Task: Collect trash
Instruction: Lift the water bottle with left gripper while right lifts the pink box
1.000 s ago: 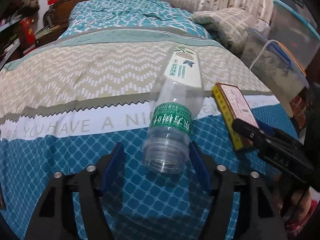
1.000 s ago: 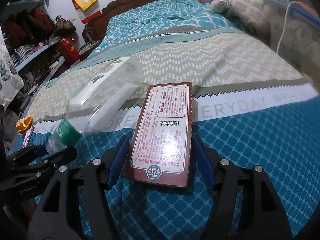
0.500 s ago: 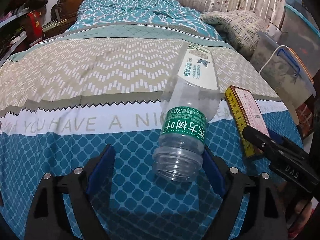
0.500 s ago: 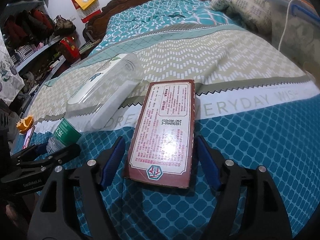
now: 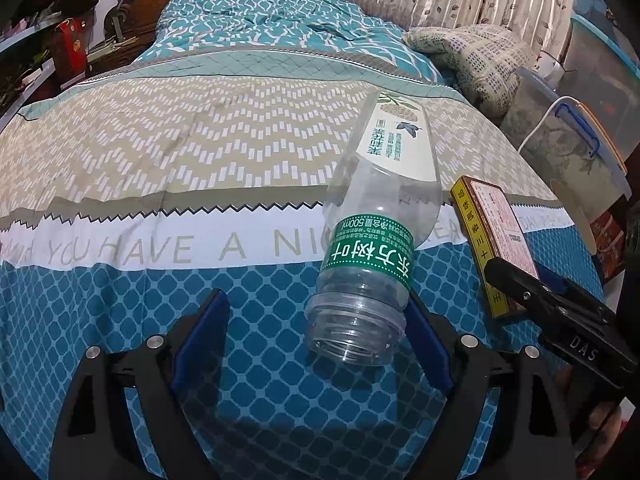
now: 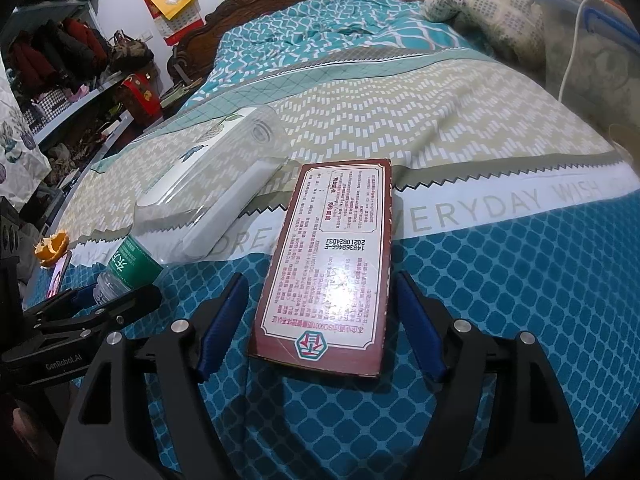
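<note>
An empty clear plastic bottle with a green label lies on the bed, its open neck toward my left gripper. That gripper is open; the neck lies between the blue pads, near the right one. A flat red-brown box lies beside the bottle. My right gripper is open, its pads on either side of the box's near end, not touching. The box and the right gripper's fingers show in the left wrist view; the bottle shows in the right wrist view.
The bed has a teal and beige patterned cover. A pillow lies at the far right. Clear storage bins stand beside the bed on the right. Shelves with clutter and an orange peel are at the left.
Both grippers have drawn back a little and opened wider. The bottle and the box lie where they were on the bed.
</note>
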### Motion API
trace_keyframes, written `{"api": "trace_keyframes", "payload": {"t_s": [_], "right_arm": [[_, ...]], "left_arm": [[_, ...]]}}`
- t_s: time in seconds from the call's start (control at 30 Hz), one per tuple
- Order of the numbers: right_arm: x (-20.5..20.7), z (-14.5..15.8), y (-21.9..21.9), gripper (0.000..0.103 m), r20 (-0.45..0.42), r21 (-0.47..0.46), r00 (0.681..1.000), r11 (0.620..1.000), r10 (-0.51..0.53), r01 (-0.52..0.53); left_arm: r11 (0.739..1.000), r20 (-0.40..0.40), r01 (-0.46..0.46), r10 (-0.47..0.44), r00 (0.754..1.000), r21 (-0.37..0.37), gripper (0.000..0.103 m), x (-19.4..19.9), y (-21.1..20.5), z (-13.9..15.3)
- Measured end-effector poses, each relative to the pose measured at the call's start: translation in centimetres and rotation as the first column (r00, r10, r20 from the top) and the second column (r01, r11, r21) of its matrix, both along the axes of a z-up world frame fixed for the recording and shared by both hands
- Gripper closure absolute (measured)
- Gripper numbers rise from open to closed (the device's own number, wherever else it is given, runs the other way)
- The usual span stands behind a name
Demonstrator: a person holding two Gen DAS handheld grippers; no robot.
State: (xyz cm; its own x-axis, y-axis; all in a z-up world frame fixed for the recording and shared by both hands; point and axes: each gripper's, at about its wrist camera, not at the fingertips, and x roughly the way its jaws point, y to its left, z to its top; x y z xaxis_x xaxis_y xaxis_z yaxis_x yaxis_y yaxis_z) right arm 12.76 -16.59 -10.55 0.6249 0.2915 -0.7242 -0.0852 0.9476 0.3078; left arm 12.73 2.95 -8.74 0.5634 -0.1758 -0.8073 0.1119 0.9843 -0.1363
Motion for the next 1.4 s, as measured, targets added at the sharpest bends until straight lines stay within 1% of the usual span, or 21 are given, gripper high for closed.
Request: {"api": "trace_keyframes", "payload": {"t_s": [0.17,0.3,0.33,0.67,0.93,0.97,1.0,1.03,1.07,1.1,1.13,1.23,1.4], "right_arm": [[-0.1,0.0,0.1,0.027,0.001,0.003,1.000,1.000,0.000,0.000],[-0.1,0.0,0.1,0.027,0.001,0.003,1.000,1.000,0.000,0.000],[-0.1,0.0,0.0,0.027,0.001,0.002,1.000,1.000,0.000,0.000],[-0.3,0.1,-0.1,0.023,0.014,0.008,1.000,1.000,-0.005,0.005],[-0.3,0.1,-0.1,0.023,0.007,0.020,1.000,1.000,-0.002,0.002],[-0.3,0.1,-0.1,0.023,0.006,0.018,1.000,1.000,-0.001,0.001],[-0.3,0.0,-0.1,0.023,0.005,0.017,1.000,1.000,-0.001,0.001],[-0.2,0.0,0.0,0.024,0.004,0.014,1.000,1.000,-0.001,0.001],[-0.2,0.0,0.0,0.025,0.004,0.010,1.000,1.000,-0.002,0.002],[-0.1,0.0,0.0,0.033,0.004,0.006,1.000,1.000,-0.004,0.004],[-0.1,0.0,0.0,0.036,0.003,0.003,1.000,1.000,-0.009,0.009],[-0.1,0.0,-0.3,0.037,0.006,0.011,1.000,1.000,-0.013,0.012],[-0.6,0.3,-1.1,0.038,0.032,0.026,0.999,0.999,-0.040,0.039]], "left_arm": [[1.000,0.001,0.002,-0.002,1.000,-0.001,0.020,0.0,0.0,0.1],[1.000,0.028,0.003,-0.003,1.000,-0.001,0.012,-0.1,0.0,0.8],[1.000,0.038,0.003,-0.003,0.999,-0.003,0.011,-0.1,0.0,1.0],[1.000,0.070,0.002,-0.002,0.998,0.008,0.011,2.2,-1.4,2.4],[0.998,0.072,0.024,-0.028,0.997,0.050,0.011,3.0,-2.9,1.8],[0.998,0.073,0.027,-0.031,0.997,0.049,0.012,3.1,-3.0,1.7],[0.998,0.074,0.029,-0.033,0.997,0.050,0.017,3.2,-3.0,1.6],[0.998,0.072,0.036,-0.039,0.997,0.047,0.026,3.2,-3.1,1.5],[0.998,0.066,0.053,-0.055,0.996,0.038,0.030,3.3,-3.2,1.3],[0.997,0.065,0.069,-0.071,0.995,0.031,0.039,3.3,-3.4,1.2],[0.996,0.070,0.081,-0.083,0.994,0.032,0.044,3.2,-3.6,1.2],[0.994,0.088,0.084,-0.089,0.992,0.069,0.044,2.9,-4.2,1.1],[0.995,0.079,0.088,-0.091,0.993,0.051,0.044,2.8,-4.0,1.2]]}}
